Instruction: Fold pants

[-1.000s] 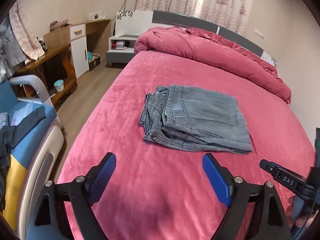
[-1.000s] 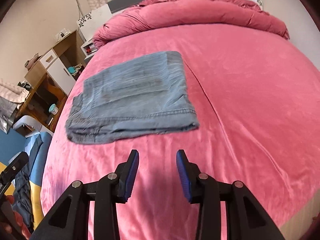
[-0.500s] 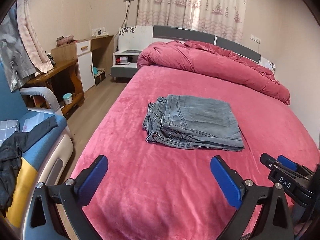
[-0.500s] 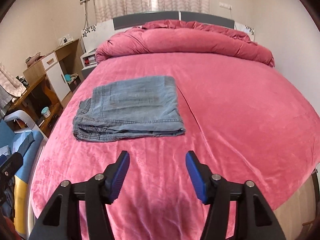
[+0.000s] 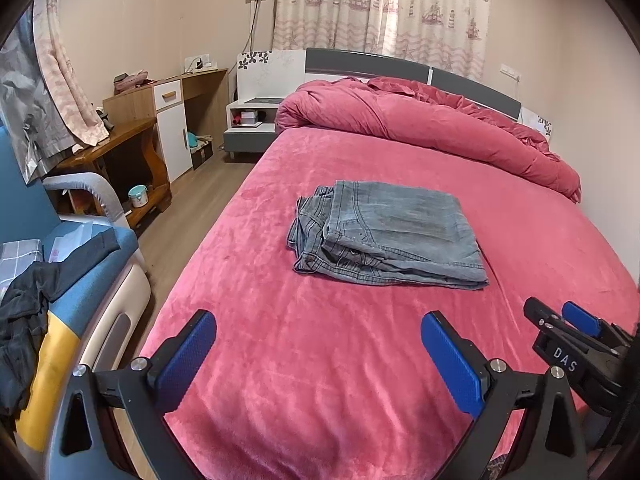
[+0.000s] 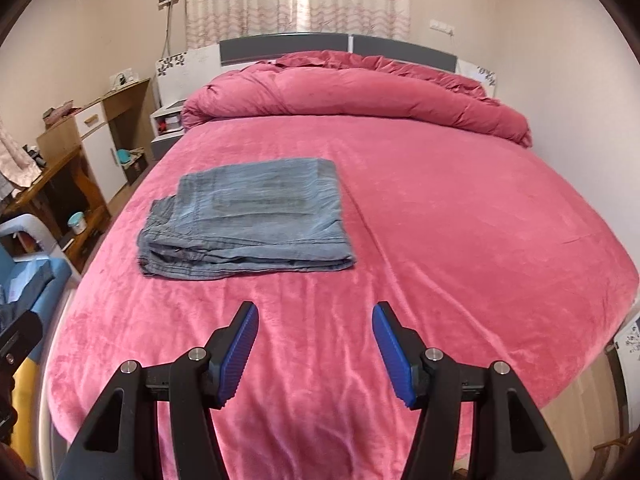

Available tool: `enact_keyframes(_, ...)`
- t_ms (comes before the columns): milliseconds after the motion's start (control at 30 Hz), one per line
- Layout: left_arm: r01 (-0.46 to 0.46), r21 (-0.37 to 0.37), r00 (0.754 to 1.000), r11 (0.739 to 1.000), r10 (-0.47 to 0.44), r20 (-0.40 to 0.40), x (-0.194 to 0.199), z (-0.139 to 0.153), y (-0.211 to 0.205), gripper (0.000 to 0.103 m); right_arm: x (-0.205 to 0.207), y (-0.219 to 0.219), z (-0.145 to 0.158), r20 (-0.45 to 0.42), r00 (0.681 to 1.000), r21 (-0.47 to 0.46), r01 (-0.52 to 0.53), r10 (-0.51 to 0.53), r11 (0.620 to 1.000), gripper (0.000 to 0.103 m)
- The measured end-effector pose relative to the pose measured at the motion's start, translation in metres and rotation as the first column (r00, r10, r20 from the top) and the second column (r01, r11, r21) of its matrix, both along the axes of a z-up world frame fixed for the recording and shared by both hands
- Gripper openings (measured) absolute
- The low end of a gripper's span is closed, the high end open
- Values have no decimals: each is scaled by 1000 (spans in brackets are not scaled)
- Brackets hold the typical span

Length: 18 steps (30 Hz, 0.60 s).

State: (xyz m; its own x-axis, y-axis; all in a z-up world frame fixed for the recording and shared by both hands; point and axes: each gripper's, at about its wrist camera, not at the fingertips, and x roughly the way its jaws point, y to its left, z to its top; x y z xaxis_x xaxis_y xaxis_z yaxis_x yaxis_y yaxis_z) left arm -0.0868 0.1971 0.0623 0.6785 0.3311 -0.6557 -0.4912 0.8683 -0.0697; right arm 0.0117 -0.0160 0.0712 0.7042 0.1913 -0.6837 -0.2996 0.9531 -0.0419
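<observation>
- Pants (image 5: pixel 386 232): grey denim, lying folded in a compact stack on the pink bedspread (image 5: pixel 320 360), left of the bed's middle in the right wrist view (image 6: pixel 248 220), well short of the rolled duvet (image 5: pixel 420 132) at the headboard.
- Left gripper (image 5: pixel 318 354): my jaws are spread wide, nothing between the blue pads, hovering over bare bedspread near the foot of the bed, clear of the cloth.
- Right gripper (image 6: pixel 316 350): jaws parted moderately, empty, also apart from the stack.
- Assessment: folding appears complete; the step in hand is a clean retreat.
- Advice: I should draw both tools away without brushing the near edge, where loose waistband layers on the left side could drag askew.
- Check: top layer sits flat; edges roughly aligned.
</observation>
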Motion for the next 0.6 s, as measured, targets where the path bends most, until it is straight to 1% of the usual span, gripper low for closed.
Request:
enact_keyframes(200,2,-5,1000,1000,-2,0,-3,-4,0,103,-1,-3,-2,-8,1000,8,1,0,1000,60)
enact_keyframes(400,6,17,1000,1000,-6,4,-7,-2,-3,103,-9,1,0,10,1000,-11,-17,17,1000,61)
enact_keyframes(600,2,18,1000,1000,-2,20,-16,3,-4,103,-16,3,1,11,1000,-14,-25,26,1000,61)
